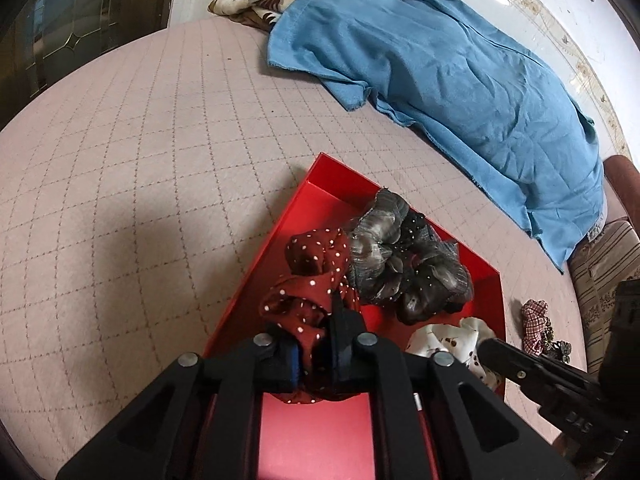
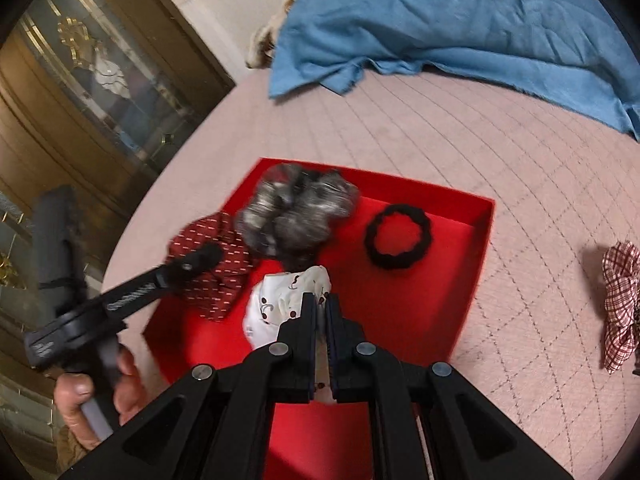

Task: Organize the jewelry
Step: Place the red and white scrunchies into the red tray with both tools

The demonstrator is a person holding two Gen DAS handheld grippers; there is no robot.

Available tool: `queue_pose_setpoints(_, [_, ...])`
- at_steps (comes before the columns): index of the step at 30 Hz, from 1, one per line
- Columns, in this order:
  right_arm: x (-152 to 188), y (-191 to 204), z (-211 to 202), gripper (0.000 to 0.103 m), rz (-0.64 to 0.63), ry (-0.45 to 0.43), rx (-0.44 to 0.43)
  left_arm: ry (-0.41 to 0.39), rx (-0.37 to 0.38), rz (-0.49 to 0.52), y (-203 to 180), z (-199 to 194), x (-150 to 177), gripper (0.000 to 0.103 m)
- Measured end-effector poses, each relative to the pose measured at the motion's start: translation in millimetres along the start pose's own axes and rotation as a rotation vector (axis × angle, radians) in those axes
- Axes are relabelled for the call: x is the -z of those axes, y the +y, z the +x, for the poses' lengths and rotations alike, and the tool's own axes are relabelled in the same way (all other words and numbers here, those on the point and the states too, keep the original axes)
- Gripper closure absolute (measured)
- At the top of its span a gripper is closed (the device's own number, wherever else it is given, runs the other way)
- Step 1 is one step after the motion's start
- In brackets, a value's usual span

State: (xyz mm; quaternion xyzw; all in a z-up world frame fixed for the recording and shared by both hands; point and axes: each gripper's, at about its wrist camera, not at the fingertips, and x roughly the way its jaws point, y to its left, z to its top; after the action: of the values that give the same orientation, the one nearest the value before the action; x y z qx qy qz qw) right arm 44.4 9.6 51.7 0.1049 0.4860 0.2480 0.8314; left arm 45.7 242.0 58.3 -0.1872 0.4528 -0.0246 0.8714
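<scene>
A red open box [image 1: 316, 176] [image 2: 480, 240] lies on the pink quilted bed. In it are a dark red dotted scrunchie [image 1: 308, 276] [image 2: 212, 248], a grey shiny scrunchie [image 1: 400, 264] [image 2: 288, 208], a white cherry-print scrunchie [image 1: 448, 340] [image 2: 280, 304] and a black hair tie [image 2: 398, 237]. My left gripper [image 1: 316, 332] [image 2: 200, 258] is shut on the dark red scrunchie over the box. My right gripper [image 2: 320, 304] [image 1: 492, 346] is shut on the white scrunchie inside the box. A red checked scrunchie [image 1: 536, 320] [image 2: 620, 304] lies on the bed right of the box.
A blue cloth [image 1: 460, 76] [image 2: 460, 20] lies across the far side of the bed, with a floral fabric [image 1: 260, 0] behind it. A dark wooden glass-front cabinet [image 2: 88, 80] stands to the left. A small dark clip [image 1: 560, 348] lies by the checked scrunchie.
</scene>
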Motion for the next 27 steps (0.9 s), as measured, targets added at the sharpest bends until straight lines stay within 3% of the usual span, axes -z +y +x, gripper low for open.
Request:
queue_pose_setpoints(4, [0.0,-6.2,7.7,0.097,0.007,0.015,0.021,-0.015,0.009,0.008,-1.0,-2.3,0.4,0.08])
queue_pose_setpoints(8, [0.5,-4.0,14.0,0.096,-0.007,0.024,0.045,-0.057,0.015,0.026,-4.2,-10.0,1.6,0.06])
queue_pose_setpoints(11, [1.2,-1.4,15.1,0.096,-0.023,0.022,0.062,-0.099,0.002,0.061,-10.7,-18.3,3.6,0.053])
queue_pose_setpoints(14, [1.1,1.2,10.6,0.088,-0.043,0.006,0.076,-0.137,-0.036,0.108,-18.3,-23.7,6.4,0.045])
queue_pose_setpoints(19, [0.0,2.9,-4.0,0.08,-0.06,-0.033,0.089,-0.167,-0.142,0.205,-31.8,-24.9,13.3,0.043])
queue_pose_setpoints(23, [3.6,-3.6,-26.4,0.078,-0.053,-0.07,0.088,-0.173,-0.163,0.22,-34.1,-27.6,17.4,0.042])
queue_pose_setpoints(27, [13.9,-26.3,-63.8,0.068,-0.027,-0.116,0.109,-0.193,-0.194,0.219,-35.8,-34.4,24.2,0.042])
